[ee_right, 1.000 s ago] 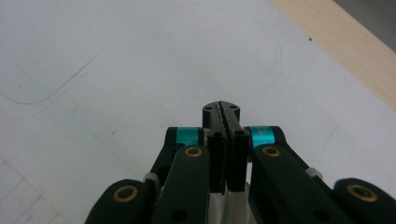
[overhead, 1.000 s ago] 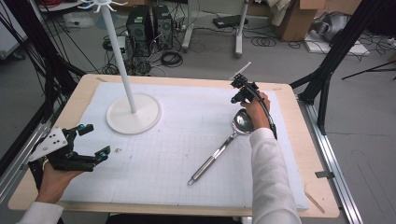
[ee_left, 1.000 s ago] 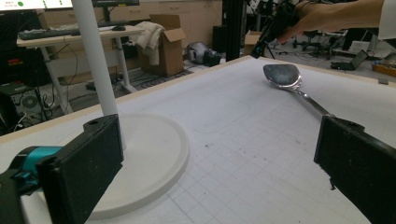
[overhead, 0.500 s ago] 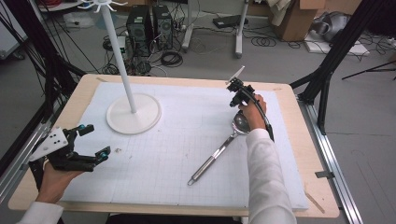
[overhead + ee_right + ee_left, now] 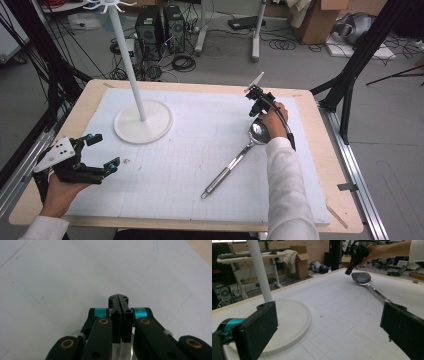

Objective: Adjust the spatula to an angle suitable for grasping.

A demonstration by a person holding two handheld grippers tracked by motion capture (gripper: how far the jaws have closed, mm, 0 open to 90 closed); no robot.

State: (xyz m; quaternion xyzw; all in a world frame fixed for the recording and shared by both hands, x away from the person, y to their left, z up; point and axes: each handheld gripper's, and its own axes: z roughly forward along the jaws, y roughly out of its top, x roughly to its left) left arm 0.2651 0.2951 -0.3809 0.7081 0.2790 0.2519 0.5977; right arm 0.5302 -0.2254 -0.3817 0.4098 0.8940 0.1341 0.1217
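Note:
A steel ladle (image 5: pixel 235 161) lies diagonally on the white mat, its bowl (image 5: pixel 361 278) toward the far right. My right gripper (image 5: pixel 253 111) hovers just beyond the bowl and points down at the mat. In the right gripper view its jaws (image 5: pixel 118 300) are pressed together with nothing between them, and a bit of shiny metal (image 5: pixel 119 351) shows beneath the linkage. My left gripper (image 5: pixel 105 150) rests near the table's front left, wide open and holding nothing. Its two black pads (image 5: pixel 258 327) frame the mat in the left gripper view.
A white stand with a round base (image 5: pixel 143 121) and a tall pole (image 5: pixel 125 55) occupies the mat's back left; its base (image 5: pixel 292 320) lies close ahead of the left gripper. The wooden table edge (image 5: pixel 320 165) borders the mat. Beyond the table, cables and boxes litter the floor.
The right gripper has shifted slightly left and away over the ladle's bowl. The left gripper and the ladle have stayed put.

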